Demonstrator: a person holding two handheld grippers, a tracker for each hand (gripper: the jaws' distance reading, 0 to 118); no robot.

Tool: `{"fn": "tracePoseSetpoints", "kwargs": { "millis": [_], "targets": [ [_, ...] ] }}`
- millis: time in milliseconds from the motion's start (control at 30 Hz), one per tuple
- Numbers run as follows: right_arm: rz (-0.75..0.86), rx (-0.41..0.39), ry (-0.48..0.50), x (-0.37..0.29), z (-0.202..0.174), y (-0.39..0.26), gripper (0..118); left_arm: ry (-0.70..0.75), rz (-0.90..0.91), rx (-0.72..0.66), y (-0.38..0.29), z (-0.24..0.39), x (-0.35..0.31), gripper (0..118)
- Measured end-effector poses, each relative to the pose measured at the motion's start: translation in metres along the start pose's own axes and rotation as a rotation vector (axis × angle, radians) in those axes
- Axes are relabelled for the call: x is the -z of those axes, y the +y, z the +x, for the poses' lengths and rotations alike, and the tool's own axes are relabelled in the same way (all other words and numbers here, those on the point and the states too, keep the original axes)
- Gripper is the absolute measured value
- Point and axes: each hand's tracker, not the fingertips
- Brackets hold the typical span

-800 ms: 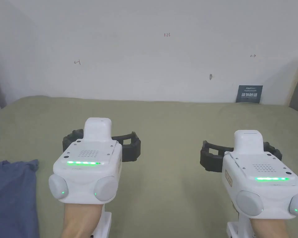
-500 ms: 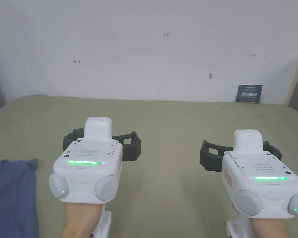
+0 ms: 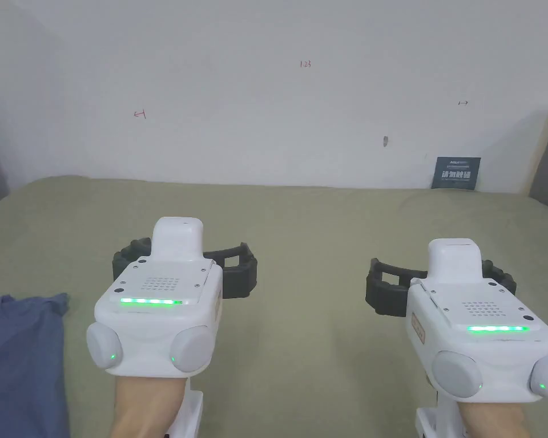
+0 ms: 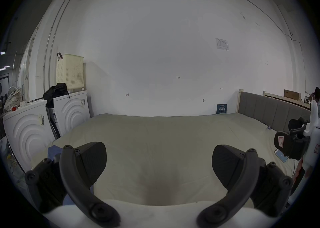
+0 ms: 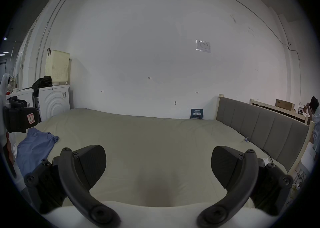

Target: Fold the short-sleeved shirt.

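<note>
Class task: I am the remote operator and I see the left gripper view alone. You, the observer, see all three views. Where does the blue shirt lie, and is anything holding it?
Observer: The blue shirt lies spread on the bed, at its left side, a sleeve pointing toward the wall.
Operator: Is the right gripper near it?
Observer: No. The right gripper hangs open over bare sheet, apart from the shirt.
Operator: And my left gripper?
Observer: The left gripper is open too, just right of the shirt, not touching it.
</note>
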Motion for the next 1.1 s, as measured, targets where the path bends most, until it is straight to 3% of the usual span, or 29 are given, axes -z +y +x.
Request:
{"fn": "tracePoseSetpoints", "kwargs": {
  "millis": [1100],
  "targets": [
    [0.023,-0.014,0.001,-0.003,-0.0005,-0.0004,118,-0.014,0.01,0.004,0.0041,0.0035,-0.0061,118]
  ]
}}
